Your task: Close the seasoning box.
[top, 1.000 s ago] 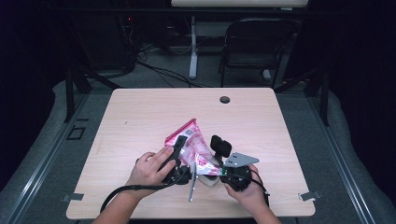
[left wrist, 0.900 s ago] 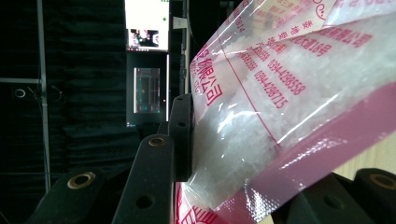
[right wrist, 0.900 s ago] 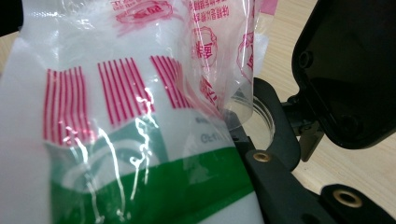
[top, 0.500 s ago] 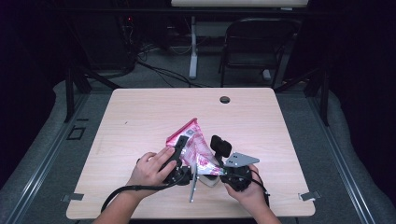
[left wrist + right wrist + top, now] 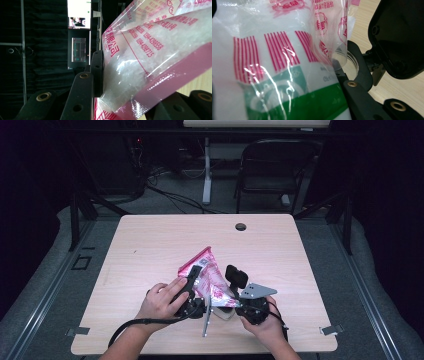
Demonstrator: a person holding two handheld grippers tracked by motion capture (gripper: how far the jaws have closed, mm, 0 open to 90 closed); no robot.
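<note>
Left gripper view: clear pink-printed bag (image 5: pixel 155 50) holds white crystals.

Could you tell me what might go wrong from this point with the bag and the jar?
The bag of white grains hangs tilted in the left gripper, its corner over the small clear jar. The jar's mouth looks narrow, so grains could spill onto the table. The plastic looks slick and may slip from the jaws.
</note>
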